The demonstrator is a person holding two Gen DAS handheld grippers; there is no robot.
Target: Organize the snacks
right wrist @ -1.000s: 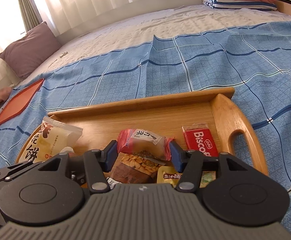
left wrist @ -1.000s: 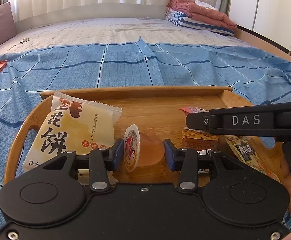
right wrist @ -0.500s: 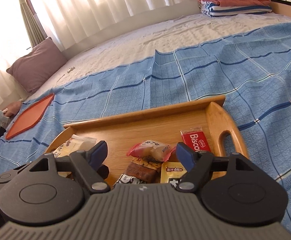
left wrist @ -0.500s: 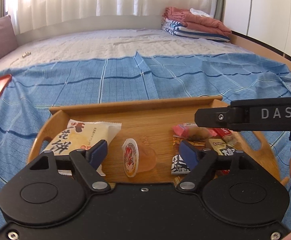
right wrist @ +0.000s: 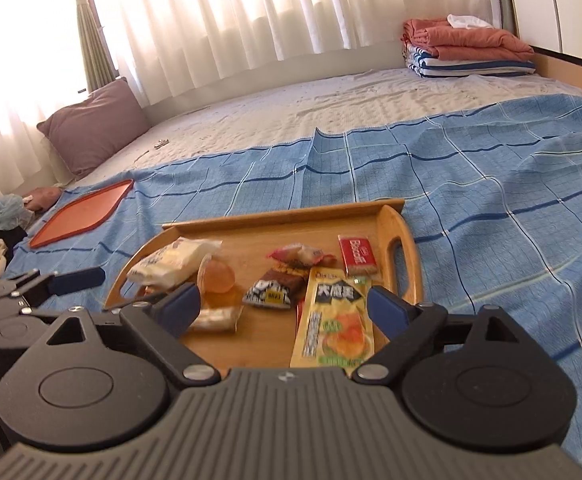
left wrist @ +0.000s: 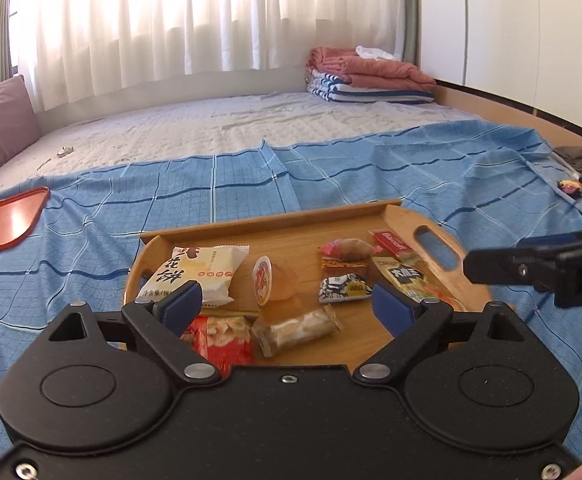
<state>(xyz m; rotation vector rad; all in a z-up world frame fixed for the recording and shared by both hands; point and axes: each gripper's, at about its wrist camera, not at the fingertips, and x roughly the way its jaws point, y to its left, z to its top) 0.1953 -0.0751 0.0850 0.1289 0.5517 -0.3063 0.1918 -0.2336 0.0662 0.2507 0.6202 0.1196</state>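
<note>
Left gripper (left wrist: pixel 287 302): jaws wide apart, just been opening, nothing clamped; the jelly cup (left wrist: pixel 271 285) lies loose on its side on the tray (left wrist: pixel 275 222), clear of both pads. Right gripper (right wrist: pixel 285 306): jaws also wide apart, just been opening, nothing pinched; the pink pack (right wrist: pixel 301 254) rests free on the tray floor.

Tray sits on the blue checked sheet (left wrist: pixel 331 168), handles at left and right ends. Contents: white cake pack (left wrist: pixel 193 274) at the left end; jelly cup mid-tray; pink pack, brown pack (right wrist: pixel 289 274) and black-and-white pack (right wrist: pixel 269 294) right of centre, overlapping; red biscuit (right wrist: pixel 357 254) by the right handle; yellow sachet (right wrist: pixel 333 322) along the near-right edge (largest item); clear wrapped bar (left wrist: pixel 297 330) and red pack (left wrist: pixel 221 340) at the near edge

Orange lid (right wrist: pixel 83 212) lies on the sheet, well left of the tray
</note>
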